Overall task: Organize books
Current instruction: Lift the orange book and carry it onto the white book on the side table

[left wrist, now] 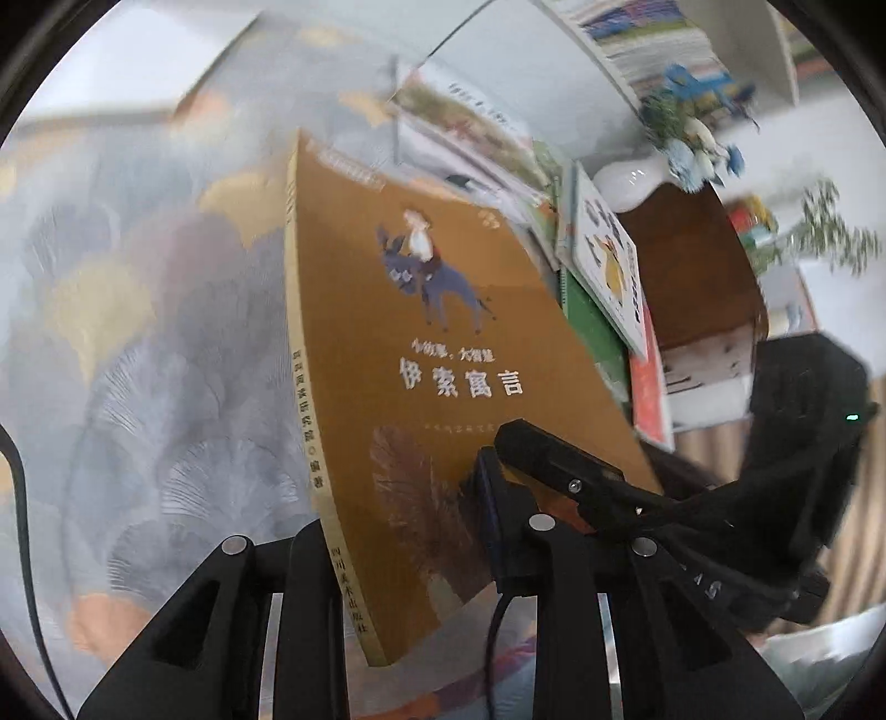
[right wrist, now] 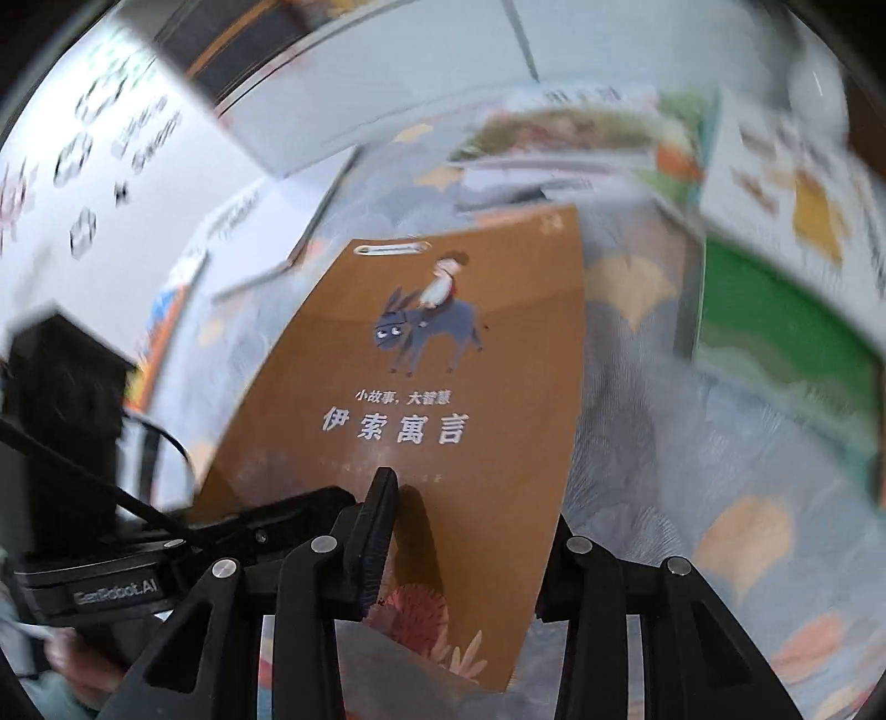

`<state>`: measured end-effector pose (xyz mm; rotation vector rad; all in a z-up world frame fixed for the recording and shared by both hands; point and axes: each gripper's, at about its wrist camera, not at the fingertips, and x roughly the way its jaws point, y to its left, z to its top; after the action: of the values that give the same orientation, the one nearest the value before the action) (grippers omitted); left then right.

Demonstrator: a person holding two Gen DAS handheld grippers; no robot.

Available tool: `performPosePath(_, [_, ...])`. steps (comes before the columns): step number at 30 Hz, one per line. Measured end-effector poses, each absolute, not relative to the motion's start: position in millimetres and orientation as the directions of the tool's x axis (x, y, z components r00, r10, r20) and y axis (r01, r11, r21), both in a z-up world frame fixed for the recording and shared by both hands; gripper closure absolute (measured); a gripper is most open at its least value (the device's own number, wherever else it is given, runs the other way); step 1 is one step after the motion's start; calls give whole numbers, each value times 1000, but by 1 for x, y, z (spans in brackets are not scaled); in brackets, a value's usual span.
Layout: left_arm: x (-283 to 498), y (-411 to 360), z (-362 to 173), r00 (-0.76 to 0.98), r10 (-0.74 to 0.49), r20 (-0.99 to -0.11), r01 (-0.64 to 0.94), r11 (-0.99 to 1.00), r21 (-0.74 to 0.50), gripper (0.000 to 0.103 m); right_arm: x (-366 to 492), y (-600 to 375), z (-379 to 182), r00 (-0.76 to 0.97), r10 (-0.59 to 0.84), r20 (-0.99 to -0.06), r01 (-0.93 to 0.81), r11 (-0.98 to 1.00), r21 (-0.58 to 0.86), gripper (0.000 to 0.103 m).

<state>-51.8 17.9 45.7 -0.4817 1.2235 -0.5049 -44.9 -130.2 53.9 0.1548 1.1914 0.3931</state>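
We record a worktop (left wrist: 138, 343) under a grey-blue cloth with fan-leaf print. At far right stand a white shelf unit (left wrist: 736, 50), a dark brown cabinet (left wrist: 686, 260) and green foliage (left wrist: 830, 232). Daylight is soft; both views are motion-blurred.

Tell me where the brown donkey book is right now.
The brown donkey book is lifted above the patterned cloth, centre in both wrist views, clamped by both grippers, left of the book pile.

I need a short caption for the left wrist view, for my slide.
Both grippers, left gripper and right gripper, clamp the brown donkey-cover book above the patterned cloth.
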Motion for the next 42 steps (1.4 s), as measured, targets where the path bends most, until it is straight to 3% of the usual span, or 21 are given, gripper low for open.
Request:
performPosePath(11, [-64, 49, 97, 407, -633, -658, 161, 759, -631, 80, -67, -109, 111, 447, 351, -823, -370, 910, 188, 65])
performPosePath(22, [-18, 119, 140, 566, -553, -611, 140, 795, -590, 79, -10, -35, 160, 504, 417, -756, -508, 851, 131, 64])
performPosePath(30, [48, 179, 116, 580, -491, -650, 69, 825, -561, 79, 67, 39, 140, 465, 434, -772, -545, 827, 136, 63])
performPosePath(42, [121, 228, 66, 542, -501, -675, -2, 802, -597, 76, 153, 86, 90, 381, 422, -822, -471, 854, 221, 62])
